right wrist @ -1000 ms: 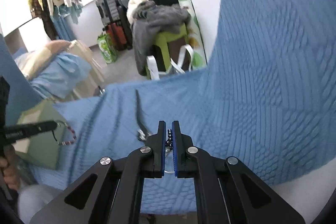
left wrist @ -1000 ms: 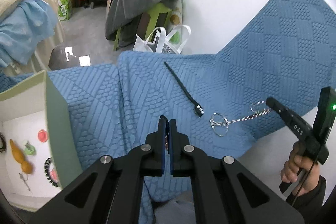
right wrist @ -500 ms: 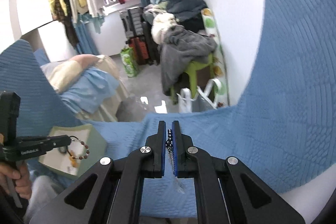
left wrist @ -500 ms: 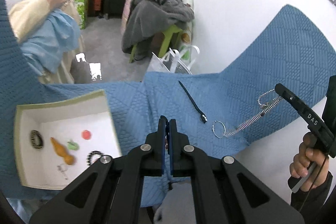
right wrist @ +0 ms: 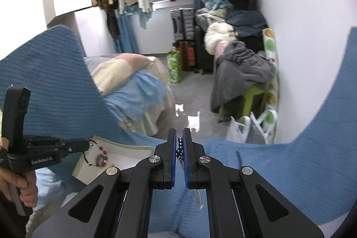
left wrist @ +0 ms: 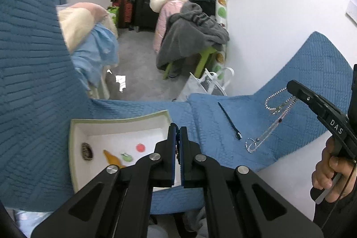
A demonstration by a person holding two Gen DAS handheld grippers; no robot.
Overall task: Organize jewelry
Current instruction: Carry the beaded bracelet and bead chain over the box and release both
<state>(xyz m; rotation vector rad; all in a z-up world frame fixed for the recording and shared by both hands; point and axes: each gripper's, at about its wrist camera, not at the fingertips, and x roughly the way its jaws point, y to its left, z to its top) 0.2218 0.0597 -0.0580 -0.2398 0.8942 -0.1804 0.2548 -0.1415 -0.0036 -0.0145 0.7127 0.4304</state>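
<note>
Hovering above the pale green, white-lined open jewelry box, the left black two-finger gripper is pinching a dark cord bracelet strung with reddish-brown beads; its jaws are pressed together on the cord, and in the right wrist view the bracelet is dangling over the box's near rim. Inside the box, a dark oval ring, an orange drop-shaped pendant, a small green charm and a round red piece are lying on the white floor.

To the right of the box, the right black two-finger gripper is clamping a silvery ball-chain necklace between its blue pads, jaws nearly closed on the chain. The chain is hanging down, and its ring end is reaching the blue quilted textured cloth well right of the box. A thin black strap with a metal clasp is lying on the cloth between the box and the hanging necklace.
</note>
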